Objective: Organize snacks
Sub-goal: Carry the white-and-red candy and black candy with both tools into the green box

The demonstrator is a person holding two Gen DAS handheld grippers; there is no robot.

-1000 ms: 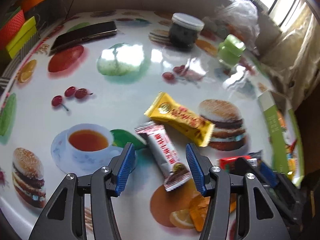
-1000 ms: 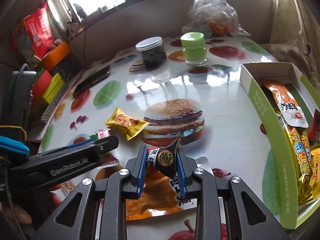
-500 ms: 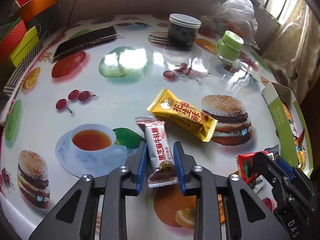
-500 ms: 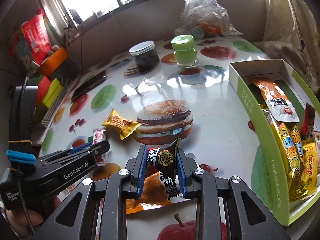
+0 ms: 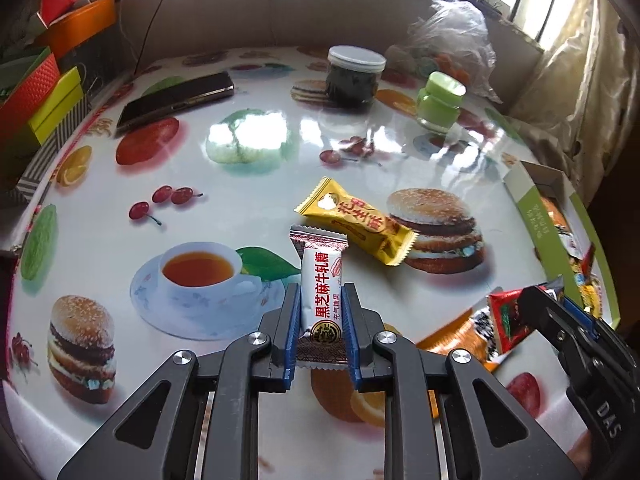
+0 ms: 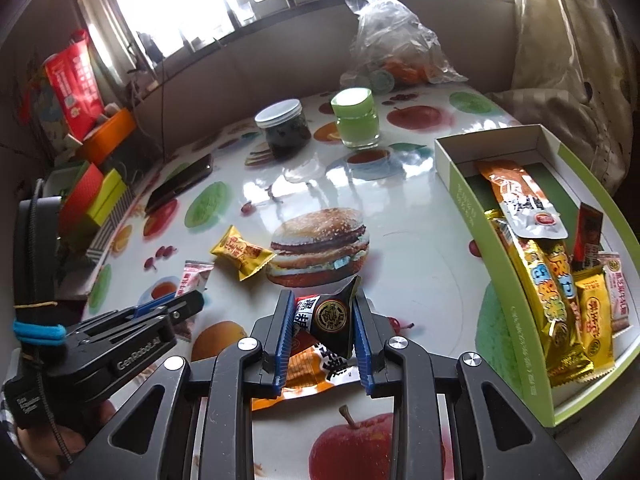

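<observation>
Jaws of the left gripper (image 5: 320, 320), spread a second ago, now clamp the white nougat bar (image 5: 321, 288).
Right gripper (image 6: 320, 330) stays clamped on an orange packet (image 6: 316, 356) near the box (image 6: 476, 216); both await boxing.

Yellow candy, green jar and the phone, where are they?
yellow candy (image 5: 354, 220), left wrist view, wrapper middle.
green jar (image 6: 356, 122), right wrist view, glass body.
phone (image 5: 176, 100), left wrist view, dark screen.

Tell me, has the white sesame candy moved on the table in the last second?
Yes. The white sesame candy has turned from slanted to upright beside the printed teacup, now clamped in the left gripper.
</observation>
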